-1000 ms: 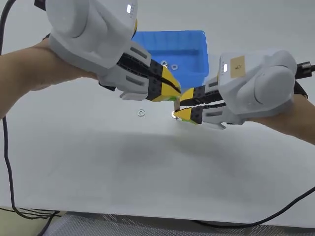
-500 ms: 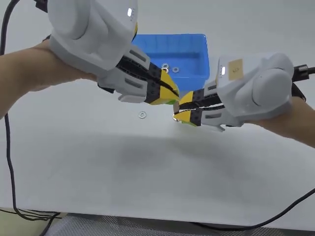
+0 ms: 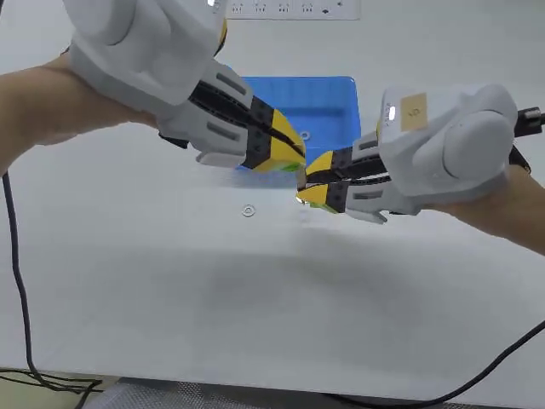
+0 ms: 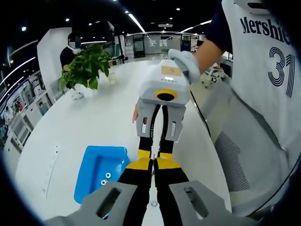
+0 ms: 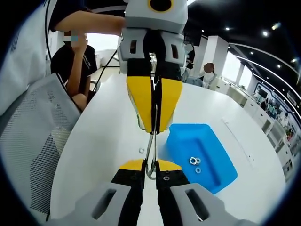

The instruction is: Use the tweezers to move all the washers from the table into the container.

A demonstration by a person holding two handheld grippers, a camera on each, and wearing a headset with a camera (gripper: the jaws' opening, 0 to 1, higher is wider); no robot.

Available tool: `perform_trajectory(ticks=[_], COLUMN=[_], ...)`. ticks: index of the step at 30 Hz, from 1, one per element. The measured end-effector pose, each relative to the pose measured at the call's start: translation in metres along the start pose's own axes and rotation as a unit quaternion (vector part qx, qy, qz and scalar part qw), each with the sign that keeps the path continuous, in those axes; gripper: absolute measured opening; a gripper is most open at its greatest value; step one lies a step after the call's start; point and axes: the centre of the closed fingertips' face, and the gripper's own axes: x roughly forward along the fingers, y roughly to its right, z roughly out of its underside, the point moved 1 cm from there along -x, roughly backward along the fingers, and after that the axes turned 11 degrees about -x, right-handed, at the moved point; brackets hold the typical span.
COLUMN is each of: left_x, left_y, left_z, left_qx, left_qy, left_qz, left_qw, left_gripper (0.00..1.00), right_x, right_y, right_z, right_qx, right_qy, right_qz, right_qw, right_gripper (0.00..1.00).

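Likely regrip step: left gripper [image 5: 153,128] and right gripper [image 5: 150,165] both clenched on tweezers [image 5: 150,148]; next, lower tips onto washer [image 3: 248,210] mid-bench, container [image 3: 349,109] toward far edge

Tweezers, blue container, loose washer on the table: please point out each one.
tweezers [image 5: 151,143]: right gripper view, on the thin metal legs.
blue container [image 3: 328,106]: head view, on its bare floor.
washer [image 3: 248,210]: head view, on its ring.

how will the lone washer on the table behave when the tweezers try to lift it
The washer lies flat on the smooth white table, so it will probably skate sideways if nudged. It looks small and thin, so likely light and rigid. The thin metal tweezers may let it slip.
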Motion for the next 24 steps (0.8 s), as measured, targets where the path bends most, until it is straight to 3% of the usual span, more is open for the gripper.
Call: perform_trajectory(ticks=[12, 24], left_x=[-0.024, -0.038], left_y=[-0.004, -0.023], left_z=[-0.027, -0.043], left_qx=[0.038, 0.06], left_qy=[-0.001, 0.004], left_qz=[-0.018, -0.04], left_qw=[0.9991, 0.9974], left_gripper=[0.06, 0.06], right_x=[-0.012, -0.014], right_y=[0.023, 0.052], right_z=[-0.026, -0.035], right_qx=[-0.029, -0.056], right_qy=[0.005, 0.005], right_qz=[0.025, 0.044], right_qw=[0.9993, 0.9974], right_gripper=[0.09, 0.09])
